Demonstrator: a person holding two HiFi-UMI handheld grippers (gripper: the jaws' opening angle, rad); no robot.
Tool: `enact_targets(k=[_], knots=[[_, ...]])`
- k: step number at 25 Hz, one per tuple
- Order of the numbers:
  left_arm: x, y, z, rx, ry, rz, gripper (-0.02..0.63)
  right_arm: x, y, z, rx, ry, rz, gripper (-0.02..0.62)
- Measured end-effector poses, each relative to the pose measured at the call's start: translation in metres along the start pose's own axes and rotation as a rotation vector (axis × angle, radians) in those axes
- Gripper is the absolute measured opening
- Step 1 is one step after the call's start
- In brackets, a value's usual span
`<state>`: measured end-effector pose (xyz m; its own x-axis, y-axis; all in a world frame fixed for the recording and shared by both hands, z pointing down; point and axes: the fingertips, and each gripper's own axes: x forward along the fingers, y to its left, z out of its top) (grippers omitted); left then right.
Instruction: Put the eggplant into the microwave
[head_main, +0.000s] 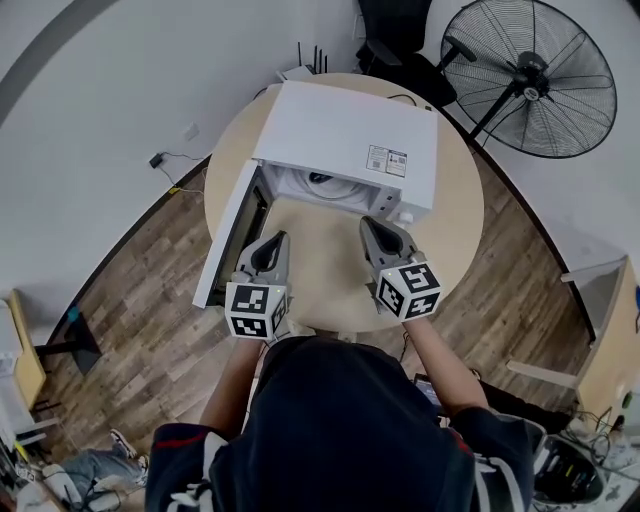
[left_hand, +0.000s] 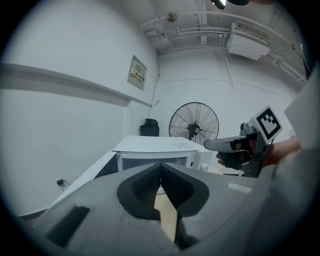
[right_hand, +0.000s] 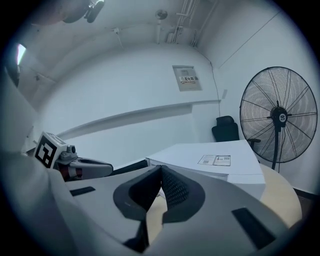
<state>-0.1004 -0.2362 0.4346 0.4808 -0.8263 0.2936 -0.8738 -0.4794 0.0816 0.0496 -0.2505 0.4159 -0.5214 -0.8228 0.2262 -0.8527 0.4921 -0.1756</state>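
The white microwave (head_main: 345, 140) stands on the round wooden table (head_main: 330, 270), its door (head_main: 228, 235) swung open to the left. Its cavity shows a white turntable (head_main: 318, 183) with a small dark patch on it; I cannot tell what that is. No eggplant shows in any view. My left gripper (head_main: 272, 240) hovers in front of the door opening, shut with nothing in it. My right gripper (head_main: 375, 225) hangs beside it before the cavity, also shut and empty. The left gripper view shows the microwave (left_hand: 160, 147) ahead; the right gripper view shows its top (right_hand: 215, 160).
A large standing fan (head_main: 540, 75) is behind the table at the right, a black office chair (head_main: 400, 40) beyond the microwave. Wood floor rings the table; a cable and plug (head_main: 160, 160) lie at the left by the white wall.
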Motion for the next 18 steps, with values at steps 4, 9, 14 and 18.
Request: enact_targets(k=[4, 9, 14, 18], knots=[[0.000, -0.003, 0.003, 0.004, -0.009, 0.005, 0.015, -0.007, -0.006, 0.001, -0.002, -0.009, -0.010, 0.012], [0.002, -0.008, 0.004, 0.005, -0.010, 0.014, 0.015, -0.010, -0.010, 0.004, 0.001, -0.029, -0.006, 0.012], [0.003, -0.008, 0.004, 0.010, -0.013, 0.028, 0.015, -0.011, -0.014, 0.008, 0.010, -0.045, -0.010, 0.011], [0.002, -0.010, 0.008, 0.013, -0.028, 0.042, 0.015, -0.013, -0.018, 0.010, 0.011, -0.053, -0.013, 0.012]])
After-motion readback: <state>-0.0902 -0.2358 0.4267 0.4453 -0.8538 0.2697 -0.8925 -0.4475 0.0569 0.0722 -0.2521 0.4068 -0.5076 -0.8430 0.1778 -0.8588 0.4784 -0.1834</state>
